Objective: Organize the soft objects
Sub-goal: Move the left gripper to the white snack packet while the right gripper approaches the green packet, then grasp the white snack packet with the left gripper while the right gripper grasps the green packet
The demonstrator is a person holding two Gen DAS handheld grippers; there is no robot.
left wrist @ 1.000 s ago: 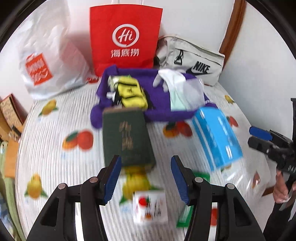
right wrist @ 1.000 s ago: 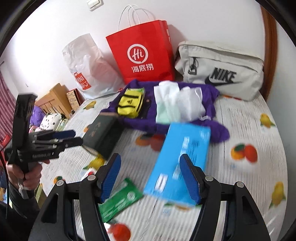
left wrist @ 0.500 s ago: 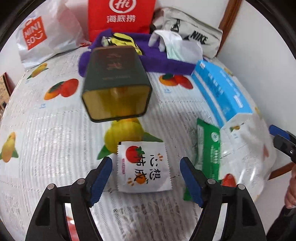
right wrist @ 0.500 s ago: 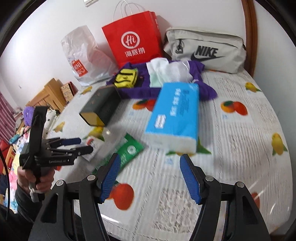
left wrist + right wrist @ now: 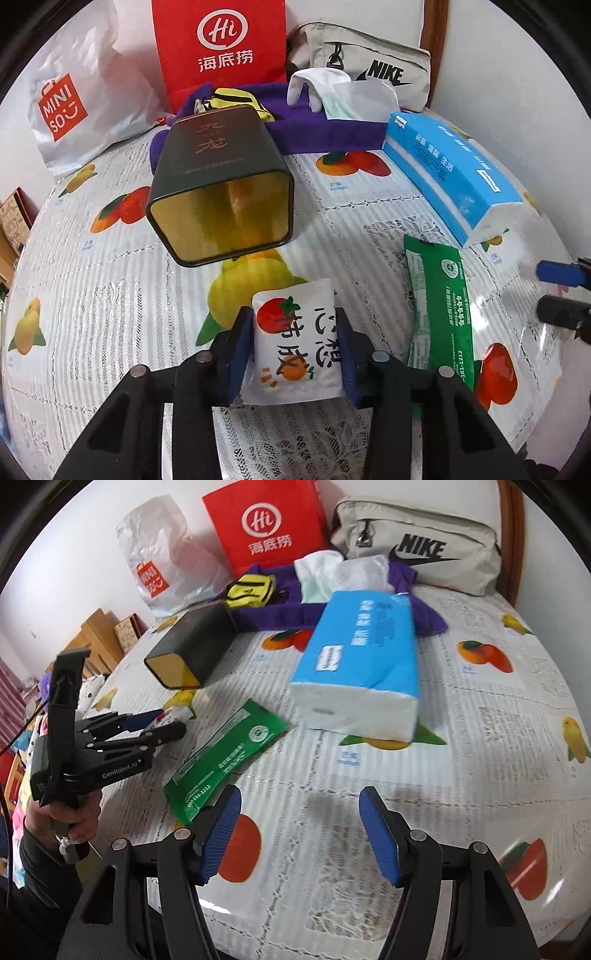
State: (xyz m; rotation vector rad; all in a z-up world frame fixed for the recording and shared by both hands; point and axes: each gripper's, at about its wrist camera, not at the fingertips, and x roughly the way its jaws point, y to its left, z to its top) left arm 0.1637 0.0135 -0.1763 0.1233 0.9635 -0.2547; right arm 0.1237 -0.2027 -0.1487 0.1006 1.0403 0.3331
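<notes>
My left gripper [image 5: 293,325] is shut on a small white tissue pack [image 5: 295,338] printed with a tomato and an orange, low over the fruit-print cloth. A green wet-wipe pack [image 5: 441,302] lies to its right. A blue tissue pack [image 5: 450,173] lies further right. A dark square tin [image 5: 221,184] lies on its side with its open gold mouth towards me. My right gripper [image 5: 301,823] is open and empty above the cloth, near the green pack [image 5: 229,753] and in front of the blue pack [image 5: 364,657]. The left gripper [image 5: 166,725] shows at the left.
At the back stand a red paper bag [image 5: 221,48], a white Miniso bag [image 5: 74,99] and a beige Nike pouch [image 5: 369,62]. A purple cloth [image 5: 325,129] holds a yellow pouch [image 5: 240,99] and white soft items [image 5: 343,92]. Wooden furniture [image 5: 99,635] stands at the left.
My left gripper moved forward and down and closed on the small white pack. My right gripper drew back from the blue pack and stayed open.
</notes>
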